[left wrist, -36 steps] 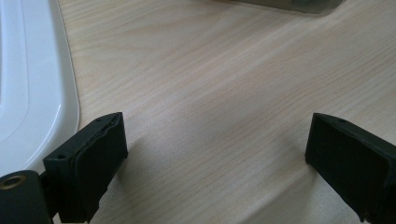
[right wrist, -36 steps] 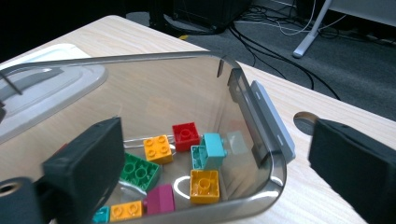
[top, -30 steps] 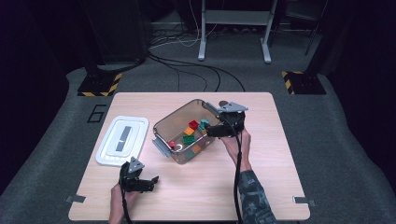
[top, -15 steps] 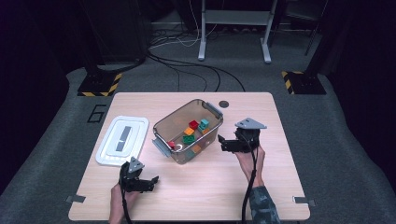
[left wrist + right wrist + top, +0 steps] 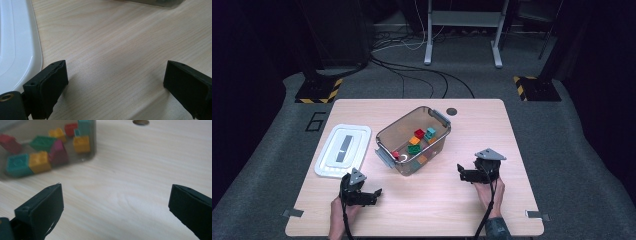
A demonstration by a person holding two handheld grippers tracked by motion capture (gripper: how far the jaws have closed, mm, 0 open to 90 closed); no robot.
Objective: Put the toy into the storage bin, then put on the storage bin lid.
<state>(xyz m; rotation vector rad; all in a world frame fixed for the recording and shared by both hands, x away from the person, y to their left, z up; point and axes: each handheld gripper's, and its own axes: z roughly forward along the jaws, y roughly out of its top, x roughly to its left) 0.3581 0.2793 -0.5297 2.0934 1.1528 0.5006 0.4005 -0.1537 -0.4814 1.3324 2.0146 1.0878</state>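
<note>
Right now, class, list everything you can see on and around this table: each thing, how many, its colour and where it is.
Table: one, light wood, centre.
Bin: one, clear, mid-table, open.
Blocks: several, red, green, teal, orange, inside the bin.
Lid: one, white, left of the bin.
Hazard-striped feet: two, black-yellow, on the floor behind.
Left gripper: black, open, near edge.
Right gripper: black, open, right of the bin.

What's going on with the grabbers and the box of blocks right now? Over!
Left gripper open, empty, beside white lid. Right gripper open, empty, apart from clear bin. Blocks inside bin. Nothing in the way.
</note>
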